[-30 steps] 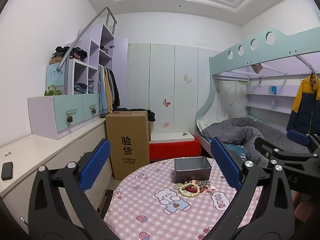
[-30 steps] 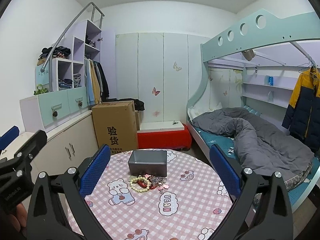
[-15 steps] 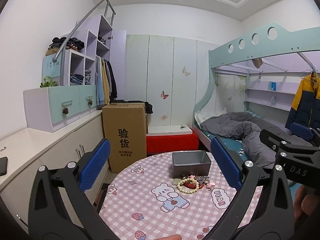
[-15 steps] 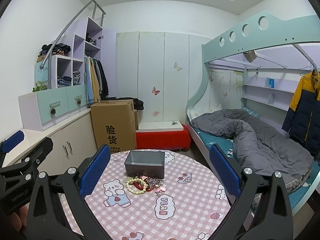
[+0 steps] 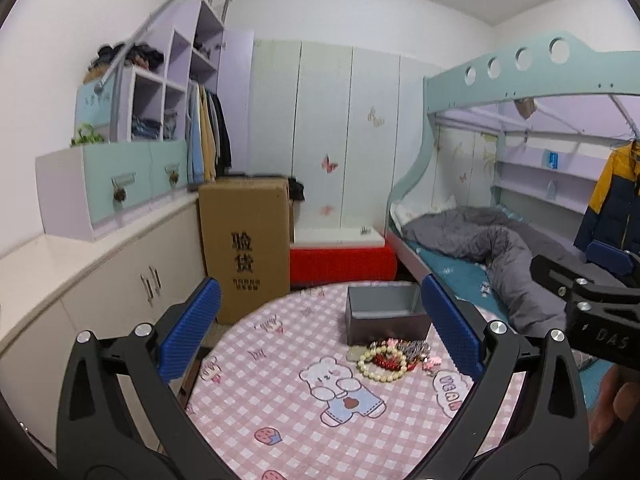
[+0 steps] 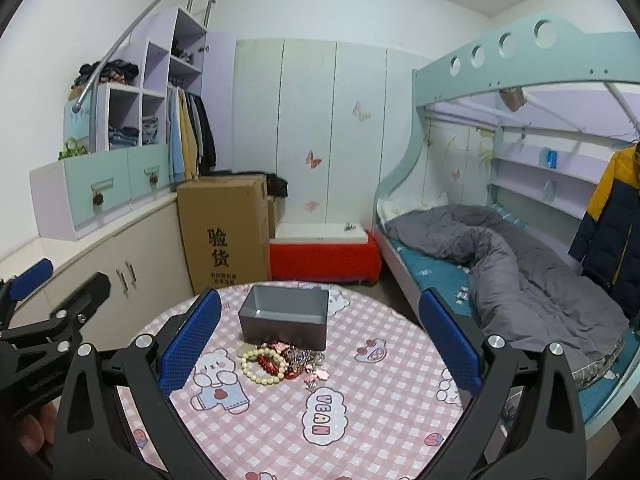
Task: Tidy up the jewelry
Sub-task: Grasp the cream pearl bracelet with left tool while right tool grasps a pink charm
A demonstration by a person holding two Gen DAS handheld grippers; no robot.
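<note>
Jewelry [image 6: 282, 362] lies heaped on the worktop [image 6: 360, 408], touching the empty grey box [image 6: 285, 317]. Both grippers, left [image 5: 320, 336] and right [image 6: 320, 336], have drawn nearer, jaws wide and empty; sorting hasn't begun.

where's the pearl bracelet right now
The pearl bracelet lies on the pink checked table, centre of the right wrist view, just in front of the grey box, touching the red beads.
</note>
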